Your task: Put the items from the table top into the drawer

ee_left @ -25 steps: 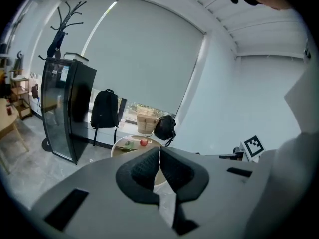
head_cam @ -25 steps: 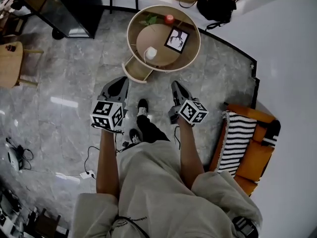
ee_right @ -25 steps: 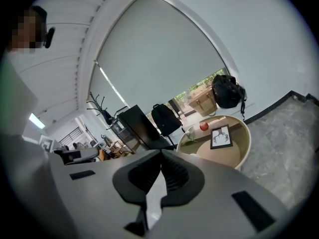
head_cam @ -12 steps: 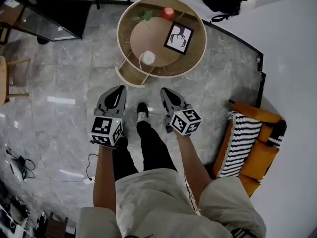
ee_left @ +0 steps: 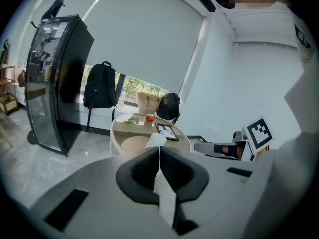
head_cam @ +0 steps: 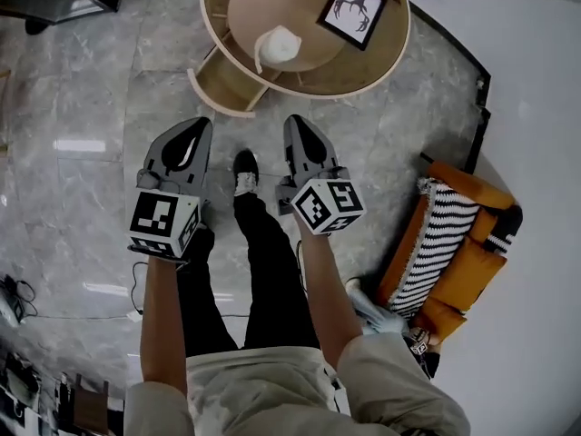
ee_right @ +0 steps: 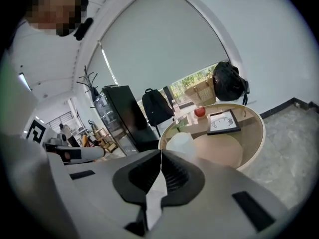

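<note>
A round wooden table stands at the top of the head view, with its open drawer sticking out at its lower left. On the table lie a white rounded object and a framed antler picture. The gripper views also show a red apple and a green item at the table's far side. My left gripper and right gripper hang side by side over the floor, short of the table. Both are shut and empty.
The person's dark shoe and legs sit between the grippers. An orange seat with a striped cushion is at the right. A dark glass cabinet, a black backpack and a wicker basket stand beyond the table.
Both grippers have sunk lower, still side by side and shut. The table has slid toward the top of the head view and looks nearer.
</note>
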